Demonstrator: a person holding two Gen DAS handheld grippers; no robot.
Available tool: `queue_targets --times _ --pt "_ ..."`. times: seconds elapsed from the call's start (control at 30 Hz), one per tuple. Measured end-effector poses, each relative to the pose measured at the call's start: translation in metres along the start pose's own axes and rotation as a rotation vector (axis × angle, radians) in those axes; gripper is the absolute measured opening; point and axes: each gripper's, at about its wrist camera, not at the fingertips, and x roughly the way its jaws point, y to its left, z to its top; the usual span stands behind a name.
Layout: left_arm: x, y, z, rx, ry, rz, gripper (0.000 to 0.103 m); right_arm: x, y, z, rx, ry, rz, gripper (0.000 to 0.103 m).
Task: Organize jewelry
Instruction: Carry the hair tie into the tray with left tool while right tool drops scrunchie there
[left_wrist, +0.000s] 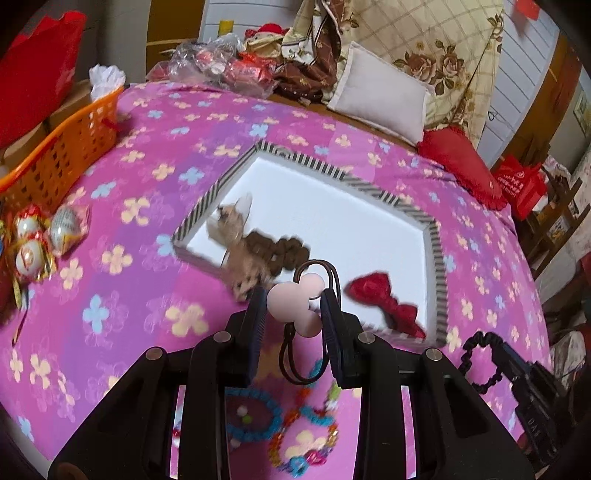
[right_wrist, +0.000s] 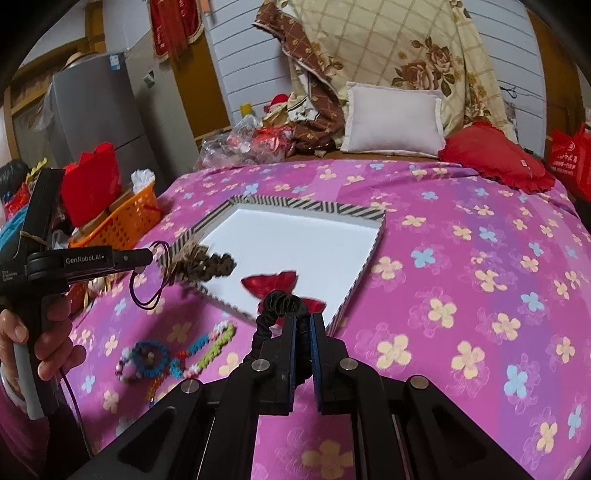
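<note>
**Two hair ties held up over the bed**

On the bed (right_wrist: 461, 229), with its pink flower cover, lies a flat tray (right_wrist: 306, 206) with a striped rim and a white floor. Inside the tray sit a red bow (left_wrist: 384, 299), a brown scrunchie (left_wrist: 280, 251) and a tan bow (left_wrist: 236, 236), which is blurred.

Between the jaws of the left gripper (left_wrist: 291, 306) is a pink hair tie (left_wrist: 295, 299). It has round pink puffs and thin dark loops of cord. The two pads are clamped on it from both sides, and the loops hang down between the fingers. The tie is up in the air, just in front of the near edge of the tray.

Right in the jaws of the right gripper (right_wrist: 301, 325) is a black scrunchie (right_wrist: 280, 302). The pads are pressed tight together on it. Its ruffled ring sticks up and out past the fingertips and curls down the left side of them. It hangs over the near corner of the tray, close to the red bow.

Down on the cover, nearer than the tray, lie some bead bracelets (right_wrist: 173, 354) in blue, green, pink and other colours. They touch one another in a little heap.

A person's hand (right_wrist: 40, 339) grips the handle of the left gripper. An orange basket (left_wrist: 62, 147) stands at the left edge of the bed, well apart from the tray. A white pillow (right_wrist: 393, 118) and a red cushion (right_wrist: 495, 155) lie at the far end.
</note>
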Motion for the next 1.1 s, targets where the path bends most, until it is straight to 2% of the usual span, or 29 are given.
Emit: queue_targets --times 0.17,0.43,1.1 --pt "0.009 -0.014 0.017 0.002 -0.010 -0.022 0.029 0.011 -0.008 0.011 0.029 0.008 -0.004 0.007" --pt "0.035 -0.024 0.024 0.022 0.015 -0.014 0.029 0.035 -0.014 0.032 0.032 0.023 -0.023 0.007" --pt "0.088 -0.034 0.036 0.104 0.036 0.082 0.029 0.118 -0.019 0.053 0.014 0.108 -0.054 0.007"
